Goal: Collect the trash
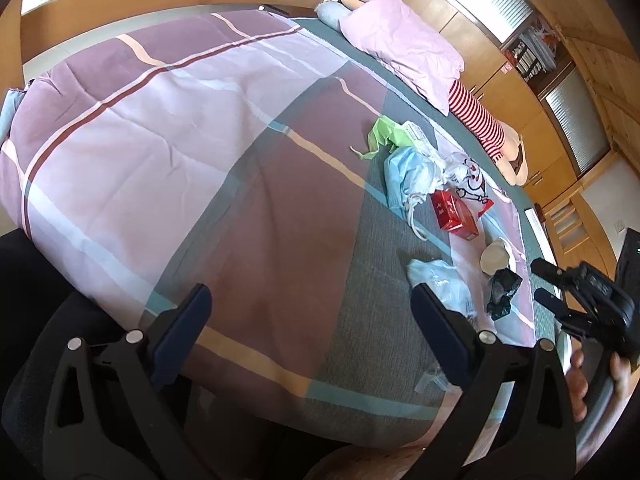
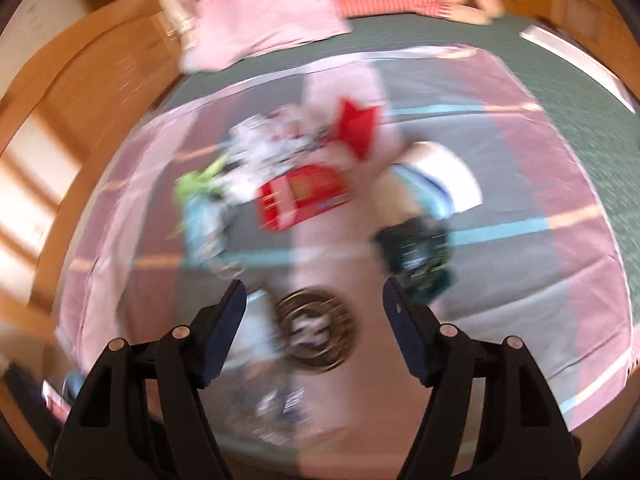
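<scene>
Trash lies scattered on the right part of a bed's plaid quilt (image 1: pixel 200 140). There is a green wrapper (image 1: pixel 386 132), a light blue bag (image 1: pixel 408 176), a red box (image 1: pixel 456 212), a white cup (image 1: pixel 496 258), a dark green packet (image 1: pixel 504 290) and a clear plastic bag (image 1: pixel 440 280). My left gripper (image 1: pixel 310 308) is open and empty above the quilt, left of the trash. My right gripper (image 2: pixel 312 304) is open above the trash. Its view is blurred. It shows the red box (image 2: pixel 304 196), the dark green packet (image 2: pixel 416 252), the cup (image 2: pixel 436 180) and a round dark item (image 2: pixel 316 330) between the fingers.
A pink pillow (image 1: pixel 404 40) and a doll with red-striped legs (image 1: pixel 480 120) lie at the head of the bed. Wooden cabinets (image 1: pixel 500 80) line the wall behind. My right gripper also shows at the right edge of the left wrist view (image 1: pixel 544 280).
</scene>
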Tool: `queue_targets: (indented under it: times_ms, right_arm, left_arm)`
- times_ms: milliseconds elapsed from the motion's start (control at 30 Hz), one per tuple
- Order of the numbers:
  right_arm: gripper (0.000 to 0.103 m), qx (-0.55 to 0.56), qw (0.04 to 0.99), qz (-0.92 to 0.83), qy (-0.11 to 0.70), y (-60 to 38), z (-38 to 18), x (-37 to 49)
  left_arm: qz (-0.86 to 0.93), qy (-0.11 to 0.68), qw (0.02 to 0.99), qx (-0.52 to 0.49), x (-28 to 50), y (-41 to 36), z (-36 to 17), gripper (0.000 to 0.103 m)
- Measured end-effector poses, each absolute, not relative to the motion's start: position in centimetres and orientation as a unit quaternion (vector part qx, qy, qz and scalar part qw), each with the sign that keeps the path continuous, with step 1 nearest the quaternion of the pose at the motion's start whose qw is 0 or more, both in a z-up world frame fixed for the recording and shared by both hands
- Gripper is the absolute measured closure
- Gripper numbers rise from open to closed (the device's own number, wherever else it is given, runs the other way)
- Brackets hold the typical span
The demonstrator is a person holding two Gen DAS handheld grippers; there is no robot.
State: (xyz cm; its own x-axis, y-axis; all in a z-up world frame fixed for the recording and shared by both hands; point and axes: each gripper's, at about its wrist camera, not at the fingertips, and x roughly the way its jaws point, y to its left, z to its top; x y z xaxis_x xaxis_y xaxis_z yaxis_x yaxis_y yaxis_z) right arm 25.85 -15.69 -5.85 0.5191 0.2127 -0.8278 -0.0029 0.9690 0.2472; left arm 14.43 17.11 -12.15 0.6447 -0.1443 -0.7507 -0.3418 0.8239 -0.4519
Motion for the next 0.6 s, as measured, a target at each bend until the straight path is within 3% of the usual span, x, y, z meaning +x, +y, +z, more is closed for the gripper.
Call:
queue_targets:
  times_ms: [267, 400, 600]
  right_arm:
    - [0.033, 0.109, 0.847, -0.030, 0.519, -18.8, -10.5, 30.5]
    - [0.051, 0.104, 0.839, -0.011, 0.534, -18.9, -12.1, 31.2]
    - [0.053, 0.093, 0.838, 0.028, 0.537, -18.4, -9.7, 26.5]
  left_arm:
    - [0.045, 0.431, 0.856, -0.281, 14.8, 16.2, -12.5, 0.004]
    - [0.008, 0.452, 0.851, -0.268, 15.3, 15.0, -12.9, 0.004]
    - [-0.067, 0.457, 0.859, -0.220, 16.0, 11.6, -12.3, 0.004]
